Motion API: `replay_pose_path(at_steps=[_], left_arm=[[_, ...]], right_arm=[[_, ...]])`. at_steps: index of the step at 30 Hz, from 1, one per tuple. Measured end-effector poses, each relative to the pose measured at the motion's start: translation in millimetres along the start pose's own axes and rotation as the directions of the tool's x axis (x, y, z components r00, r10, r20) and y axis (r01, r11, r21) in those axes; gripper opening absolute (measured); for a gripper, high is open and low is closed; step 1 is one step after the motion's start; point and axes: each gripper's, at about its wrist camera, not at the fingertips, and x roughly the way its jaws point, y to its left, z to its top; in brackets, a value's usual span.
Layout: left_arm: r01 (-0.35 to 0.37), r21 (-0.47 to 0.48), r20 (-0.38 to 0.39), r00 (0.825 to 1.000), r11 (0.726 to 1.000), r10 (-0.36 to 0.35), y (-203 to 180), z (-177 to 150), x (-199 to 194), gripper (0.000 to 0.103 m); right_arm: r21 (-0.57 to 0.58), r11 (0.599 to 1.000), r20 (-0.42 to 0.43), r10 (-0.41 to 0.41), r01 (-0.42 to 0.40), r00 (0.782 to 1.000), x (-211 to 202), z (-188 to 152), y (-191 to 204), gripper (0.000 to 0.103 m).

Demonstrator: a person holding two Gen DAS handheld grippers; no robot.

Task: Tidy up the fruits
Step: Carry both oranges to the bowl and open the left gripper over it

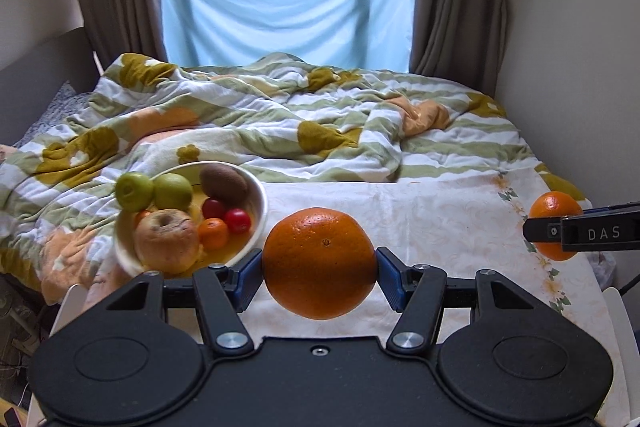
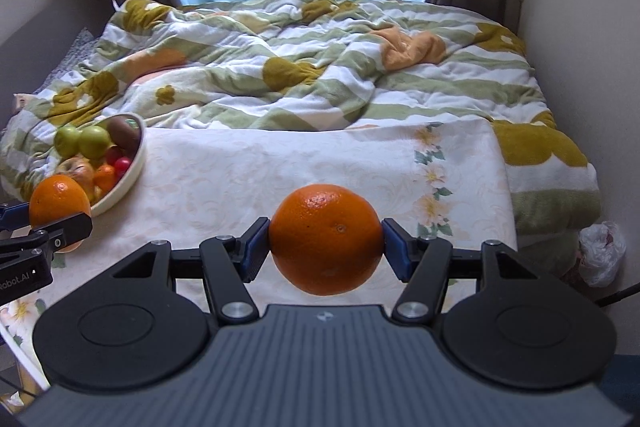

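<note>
My left gripper (image 1: 319,267) is shut on a large orange (image 1: 319,263) and holds it above the table, just right of a white fruit bowl (image 1: 262,203). The bowl holds two green apples (image 1: 154,191), a kiwi (image 1: 223,183), a bruised apple (image 1: 166,239), red plums (image 1: 226,215) and a small orange fruit (image 1: 213,233). My right gripper (image 2: 326,243) is shut on a second orange (image 2: 326,239) over the table's middle right. That orange also shows in the left wrist view (image 1: 554,205). The left gripper's orange (image 2: 58,201) and the bowl (image 2: 136,163) show at the left of the right wrist view.
The table carries a cream floral cloth (image 2: 240,163) and stands against a bed with a rumpled green, white and mustard blanket (image 1: 280,115). Brown curtains and a blue sheet over the window lie behind. A white plastic bag (image 2: 600,251) lies on the floor at the right.
</note>
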Motion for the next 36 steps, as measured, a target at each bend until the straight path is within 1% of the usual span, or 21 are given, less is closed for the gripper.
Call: replay_pose_path(at_steps=[6, 13, 20, 26, 32, 36], left_arm=[[-0.032, -0.047, 0.019, 0.999, 0.998, 0.033, 28.8, -1.0, -18.8, 0.064], [-0.054, -0.076, 0.013, 0.998, 0.996, 0.055, 75.2, 2.9, -15.6, 0.064], [-0.076, -0.094, -0.020, 0.997, 0.993, 0.074, 125.2, 9.5, 4.9, 0.064], [-0.083, -0.103, -0.048, 0.996, 0.991, 0.079, 159.8, 19.6, 33.3, 0.064], [-0.067, -0.098, -0.067, 0.996, 0.993, 0.061, 179.6, 35.3, 63.4, 0.064], [-0.044, -0.083, -0.069, 0.997, 0.996, 0.039, 183.2, 48.3, 81.7, 0.064]], right_arm=[[-0.051, 0.997, 0.009, 0.062, -0.061, 0.998, -9.8, 2.6, 36.5, 0.075], [-0.095, 0.989, 0.015, 0.119, -0.117, 0.993, -2.2, 14.9, 89.2, 0.075], [-0.104, 0.983, -0.009, 0.151, -0.151, 0.988, 27.8, 29.6, 143.1, 0.075], [-0.105, 0.980, -0.041, 0.166, -0.169, 0.985, 60.8, 43.6, 183.1, 0.075], [-0.101, 0.979, -0.062, 0.170, -0.176, 0.983, 90.2, 59.1, 207.7, 0.075], [-0.099, 0.981, -0.067, 0.162, -0.168, 0.984, 104.9, 69.5, 215.3, 0.075]])
